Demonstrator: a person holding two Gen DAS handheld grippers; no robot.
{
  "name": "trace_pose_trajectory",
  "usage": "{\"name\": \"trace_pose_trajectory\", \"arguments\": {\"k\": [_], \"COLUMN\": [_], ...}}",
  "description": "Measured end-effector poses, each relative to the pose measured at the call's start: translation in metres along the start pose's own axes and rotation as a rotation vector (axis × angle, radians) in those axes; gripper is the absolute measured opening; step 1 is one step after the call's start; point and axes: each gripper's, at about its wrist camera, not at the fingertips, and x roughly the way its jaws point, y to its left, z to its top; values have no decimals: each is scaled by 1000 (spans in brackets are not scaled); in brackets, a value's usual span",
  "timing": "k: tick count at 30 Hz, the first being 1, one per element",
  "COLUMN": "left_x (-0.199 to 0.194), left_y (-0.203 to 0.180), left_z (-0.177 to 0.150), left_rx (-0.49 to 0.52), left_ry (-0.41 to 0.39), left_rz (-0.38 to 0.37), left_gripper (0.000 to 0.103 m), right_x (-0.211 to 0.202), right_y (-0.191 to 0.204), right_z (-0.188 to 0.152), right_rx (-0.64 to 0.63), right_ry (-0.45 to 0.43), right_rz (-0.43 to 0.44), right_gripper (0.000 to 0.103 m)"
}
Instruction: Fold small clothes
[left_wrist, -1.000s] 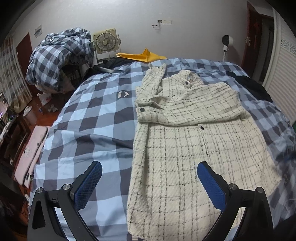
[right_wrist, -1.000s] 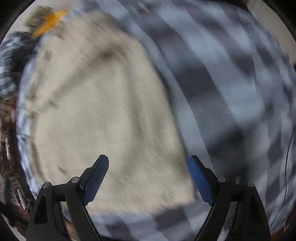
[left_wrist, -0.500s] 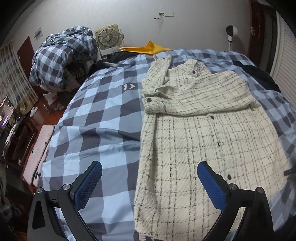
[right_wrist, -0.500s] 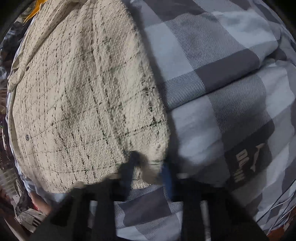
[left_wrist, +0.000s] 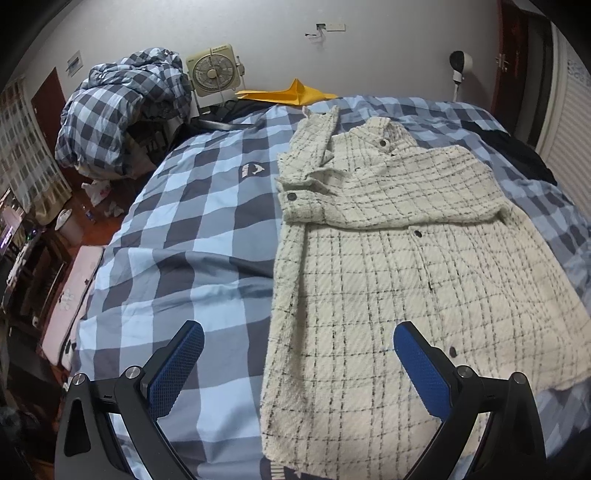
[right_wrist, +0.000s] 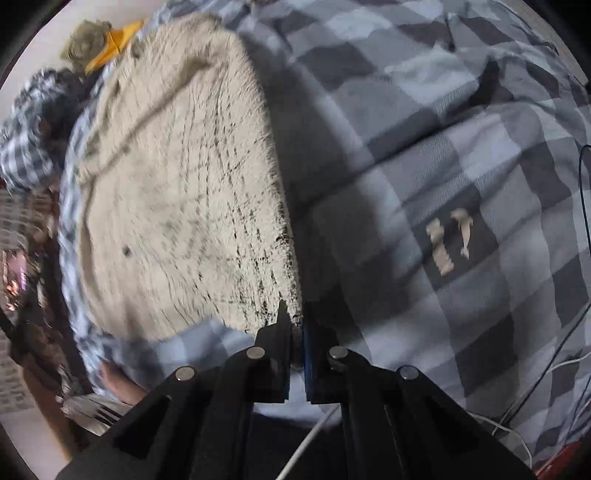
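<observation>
holding wide, your left gripper (left_wrist: 295, 363) has not closed on anything: its blue pads (left_wrist: 177, 365) stand apart above the bed, one over the checked bedspread (left_wrist: 184, 221) and the other over the cream checked jacket (left_wrist: 388, 266). the jacket's near left edge runs between those open jaws, and nothing is pinched. compared with a second ago this view has hardly shifted, though the jacket now sits a little further right and fuller in frame, with one sleeve already folded across the chest beyond the jaws.

moving to your right gripper (right_wrist: 295, 332), the change is plain. a second ago its jaws stood wide over the cloth; now they are clenched on the jacket's lower right corner (right_wrist: 291, 314), with the hem edge caught between the pads. the rest of the jacket spreads out ahead and to the left of the jaws, and bare bedspread lies to their right. the cloth beside the grip casts a dark shadow, so that edge looks to be coming off the bed.

that reads as the grasp being done on the right side only. your left hand likely needs its own hold on the hem corner before you can carry the bottom up evenly.
</observation>
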Motion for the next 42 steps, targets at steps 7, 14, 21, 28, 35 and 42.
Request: {"name": "trace_pose_trajectory", "arguments": {"k": [7, 14, 21, 28, 35, 42], "left_x": [-5, 3, 38, 95, 127, 114], "left_y": [-2, -2, -10, 6, 28, 43], "left_z": [-3, -1, -29, -79, -104, -98], "left_rx": [17, 96, 343, 374, 151, 0], "left_ry": [-5, 36, 212, 458, 636, 640], "left_rz": [-12, -40, -90, -223, -431, -575], "left_gripper": [103, 103, 103, 103, 65, 7], "right_x": [25, 6, -30, 3, -21, -7], "right_y": [-30, -20, 81, 122, 61, -15], "right_z": [-11, 24, 18, 16, 1, 6], "right_rx": [37, -2, -64, -207, -228, -181], "right_ry": [52, 43, -190, -260, -300, -63], "right_rz": [-128, -527, -120, -90, -181, -179], "right_gripper": [4, 39, 83, 83, 83, 83]}}
